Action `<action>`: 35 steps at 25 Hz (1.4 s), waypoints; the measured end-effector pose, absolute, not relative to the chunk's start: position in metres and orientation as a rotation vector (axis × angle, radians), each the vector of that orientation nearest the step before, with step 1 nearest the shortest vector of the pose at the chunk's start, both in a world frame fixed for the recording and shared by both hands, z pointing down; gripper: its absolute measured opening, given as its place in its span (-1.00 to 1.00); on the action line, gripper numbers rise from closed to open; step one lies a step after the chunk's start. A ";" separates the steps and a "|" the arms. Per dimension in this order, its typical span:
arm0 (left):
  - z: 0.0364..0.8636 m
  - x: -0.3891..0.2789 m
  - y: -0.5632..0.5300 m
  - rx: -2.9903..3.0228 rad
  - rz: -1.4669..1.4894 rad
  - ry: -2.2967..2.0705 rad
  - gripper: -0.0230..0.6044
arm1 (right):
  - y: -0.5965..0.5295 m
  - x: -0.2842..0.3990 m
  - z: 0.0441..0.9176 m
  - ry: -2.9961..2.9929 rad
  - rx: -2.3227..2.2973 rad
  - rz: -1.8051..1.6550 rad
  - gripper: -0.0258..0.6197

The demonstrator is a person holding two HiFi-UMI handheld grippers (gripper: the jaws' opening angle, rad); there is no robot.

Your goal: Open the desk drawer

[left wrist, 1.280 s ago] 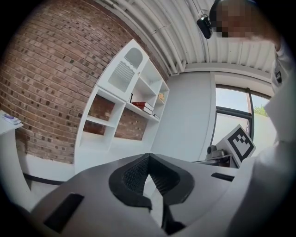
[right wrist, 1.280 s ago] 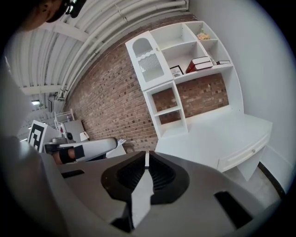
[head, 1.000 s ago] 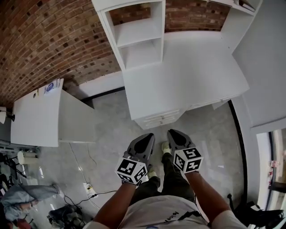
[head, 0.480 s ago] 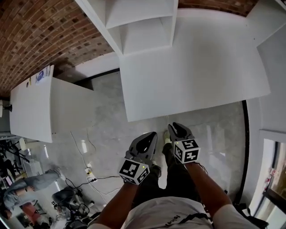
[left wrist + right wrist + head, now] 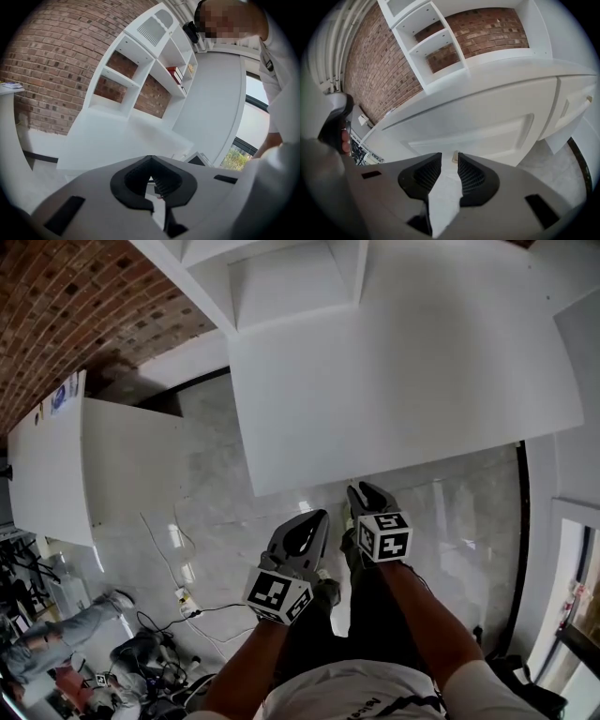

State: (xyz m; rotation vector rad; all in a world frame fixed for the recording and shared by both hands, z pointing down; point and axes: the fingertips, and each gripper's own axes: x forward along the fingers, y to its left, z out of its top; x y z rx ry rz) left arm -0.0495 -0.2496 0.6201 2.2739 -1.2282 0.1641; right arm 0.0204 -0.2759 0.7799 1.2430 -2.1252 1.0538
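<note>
The drawer (image 5: 487,131) was a plain white front with a shallow recessed panel, set right under the edge of the white bench (image 5: 403,381), and a small pale knob (image 5: 454,157) stuck out low on that panel. To the right of it sat a neighbouring front (image 5: 572,101) in the same white, carrying a long bar handle (image 5: 574,112). From the head view the drawer itself was tucked out of sight beneath the overhanging bench top, with the shelf unit (image 5: 281,277) and the brick wall (image 5: 75,306) behind. Both tools hung low in front of the bench, over the pale floor (image 5: 216,512), side by side. The left hand-held gripper (image 5: 314,519) was on the left, short of the bench edge and touching nothing. In the left gripper view its tips met at a point (image 5: 150,158), so it was clenched, and I could see nothing gripped in it. The right hand-held gripper (image 5: 364,489) sat just to its right, tips close under the bench edge. In the right gripper view it faced the drawer squarely. The knob showed straight ahead in the gap between its ribbed black pads (image 5: 471,176), just beyond the tips (image 5: 449,155). Its jaws were opening, standing apart with nothing pressed between them.
</note>
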 end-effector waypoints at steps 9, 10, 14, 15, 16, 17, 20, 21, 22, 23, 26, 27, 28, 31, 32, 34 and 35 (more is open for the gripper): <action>0.645 -0.062 -0.246 2.277 0.166 -1.227 -0.89 | -0.289 0.017 0.816 -2.079 1.304 1.034 -0.57; 0.645 -0.062 -0.246 2.276 0.166 -1.226 -0.89 | -0.289 0.017 0.819 -2.075 1.303 1.029 -0.57; 0.650 -0.059 -0.244 2.279 0.161 -1.212 -0.89 | -0.291 0.015 0.827 -2.073 1.293 1.005 -0.57; 0.651 -0.058 -0.244 2.280 0.158 -1.210 -0.89 | -0.292 0.013 0.826 -2.081 1.288 1.004 -0.58; 0.651 -0.058 -0.245 2.280 0.155 -1.208 -0.89 | -0.293 0.012 0.826 -2.088 1.285 1.004 -0.63; 0.650 -0.058 -0.245 2.280 0.154 -1.208 -0.89 | -0.293 0.011 0.825 -2.091 1.287 1.005 -0.65; 0.647 -0.059 -0.240 2.280 0.160 -1.202 -0.89 | -0.290 0.013 0.825 -2.079 1.302 1.017 -0.68; 0.646 -0.060 -0.237 2.280 0.162 -1.201 -0.89 | -0.289 0.014 0.825 -2.072 1.304 1.019 -0.68; 0.646 -0.061 -0.234 2.279 0.163 -1.201 -0.89 | -0.287 0.014 0.825 -2.065 1.304 1.019 -0.69; 0.647 -0.062 -0.231 2.278 0.163 -1.201 -0.89 | -0.285 0.015 0.825 -2.059 1.304 1.021 -0.69; 0.647 -0.062 -0.220 2.273 0.166 -1.196 -0.89 | -0.273 0.018 0.825 -2.044 1.307 1.029 -0.69; 0.647 -0.062 -0.217 2.273 0.167 -1.193 -0.89 | -0.269 0.019 0.824 -2.040 1.311 1.030 -0.69; 0.647 -0.062 -0.214 2.274 0.168 -1.191 -0.89 | -0.265 0.020 0.824 -2.037 1.314 1.029 -0.69; 0.645 -0.062 -0.201 2.276 0.171 -1.183 -0.89 | -0.251 0.022 0.824 -2.023 1.319 1.025 -0.69; 0.644 -0.063 -0.196 2.275 0.172 -1.180 -0.89 | -0.244 0.024 0.825 -2.017 1.320 1.024 -0.69; 0.641 -0.063 -0.186 2.277 0.175 -1.175 -0.89 | -0.230 0.027 0.825 -2.006 1.324 1.025 -0.69; 0.639 -0.063 -0.182 2.279 0.176 -1.173 -0.89 | -0.223 0.029 0.825 -2.001 1.327 1.026 -0.69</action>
